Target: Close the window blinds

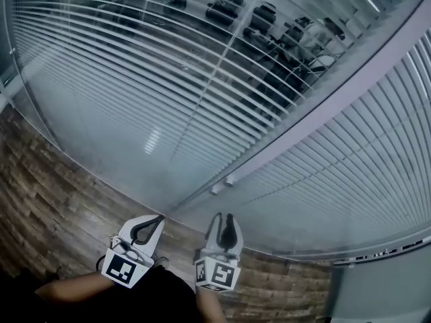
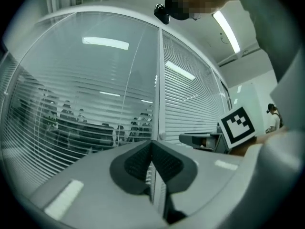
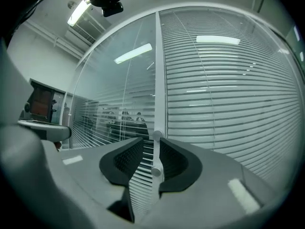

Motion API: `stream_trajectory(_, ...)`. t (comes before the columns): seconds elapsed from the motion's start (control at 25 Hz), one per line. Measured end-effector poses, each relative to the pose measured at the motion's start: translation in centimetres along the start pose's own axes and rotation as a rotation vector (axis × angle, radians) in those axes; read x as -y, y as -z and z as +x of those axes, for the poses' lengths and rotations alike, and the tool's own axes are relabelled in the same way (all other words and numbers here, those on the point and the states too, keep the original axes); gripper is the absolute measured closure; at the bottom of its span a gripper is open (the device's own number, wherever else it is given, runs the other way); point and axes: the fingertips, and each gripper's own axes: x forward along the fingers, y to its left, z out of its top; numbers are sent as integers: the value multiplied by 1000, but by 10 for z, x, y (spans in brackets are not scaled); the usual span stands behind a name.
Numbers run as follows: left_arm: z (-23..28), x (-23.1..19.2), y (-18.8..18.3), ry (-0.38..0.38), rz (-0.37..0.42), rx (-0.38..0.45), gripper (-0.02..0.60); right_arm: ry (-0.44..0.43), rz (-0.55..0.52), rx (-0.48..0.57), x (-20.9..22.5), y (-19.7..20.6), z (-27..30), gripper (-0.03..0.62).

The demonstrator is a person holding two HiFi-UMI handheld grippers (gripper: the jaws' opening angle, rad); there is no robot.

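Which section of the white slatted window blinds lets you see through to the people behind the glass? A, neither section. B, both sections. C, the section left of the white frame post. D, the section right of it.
C: in the right gripper view, the left section of white slatted blinds shows people between its slats, while the right section beyond the white frame post shows only flat slats.

At 12 o'clock the glass panes [image 1: 135, 126] and the frame post [image 3: 157, 70] between them block the way forward. Two knobs [image 3: 156, 136] jut from the post, in line with my right gripper [image 1: 223, 218]'s parted jaws. My left gripper [image 1: 159, 219] crowds 9 o'clock. Over the wood floor [image 1: 47, 200] the air is open.
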Motion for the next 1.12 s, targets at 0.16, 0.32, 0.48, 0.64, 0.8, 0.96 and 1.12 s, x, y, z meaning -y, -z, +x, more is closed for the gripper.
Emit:
stream_trajectory(0.16, 30, -12, -26, -20, 6, 69, 580, -10, 0, -21, -1, 0, 29, 494)
stream_trajectory(0.32, 50, -15, -35, -16, -27, 101, 580, -15, 16, -48, 6, 10, 60, 468)
stream_trajectory(0.48, 53, -14, -33, -10, -46, 84, 580, 23, -15, -30, 12, 2, 75, 464)
stream_trajectory(0.64, 52, -14, -31, -5, -64, 72, 580, 40, -62, -8, 15, -7, 83, 465)
stream_trajectory(0.8, 50, -21, -26, -31, -79, 58, 580, 44, -93, -21, 18, -9, 92, 465)
stream_trajectory(0.96, 47, -28, -24, -42, -82, 48, 580, 60, -143, -35, 17, -9, 95, 462)
stream_trajectory(1.12, 47, -27, -19, -33, -98, 44, 580, 43, -367, -87, 12, -6, 95, 465)
